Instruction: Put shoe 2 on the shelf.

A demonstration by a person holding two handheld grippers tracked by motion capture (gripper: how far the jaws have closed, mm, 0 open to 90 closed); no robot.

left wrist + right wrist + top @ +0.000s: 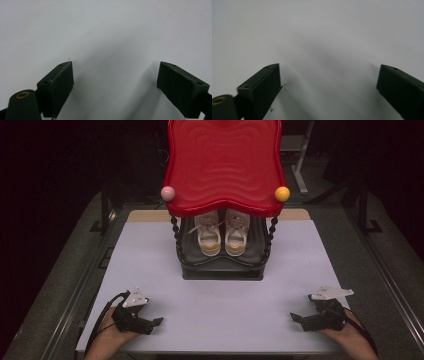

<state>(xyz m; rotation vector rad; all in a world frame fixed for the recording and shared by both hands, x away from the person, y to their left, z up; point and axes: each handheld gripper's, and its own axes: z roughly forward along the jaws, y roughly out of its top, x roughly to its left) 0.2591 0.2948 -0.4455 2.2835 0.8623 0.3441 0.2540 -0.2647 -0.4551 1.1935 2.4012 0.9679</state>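
Note:
A two-tier rack stands at the table's far middle, with a glossy red wavy top shelf [223, 162] and a black lower shelf [222, 261]. A pair of white and tan sneakers [222, 233] sits side by side on the lower shelf, toes toward me. A pink ball [168, 193] and a yellow ball [282, 194] cap the front corners of the red shelf. My left gripper [156, 322] rests near the front left edge, open and holding nothing, its jaws wide apart over bare table [115, 75]. My right gripper [296, 318] lies at the front right, also open and holding nothing [329, 80].
The white tabletop [220, 300] spreads bare between the grippers and the rack. Twisted black posts [175, 232] hold up the red shelf. Dark floor and metal frame rails [75, 285] surround the table, with a stand leg [300, 170] behind.

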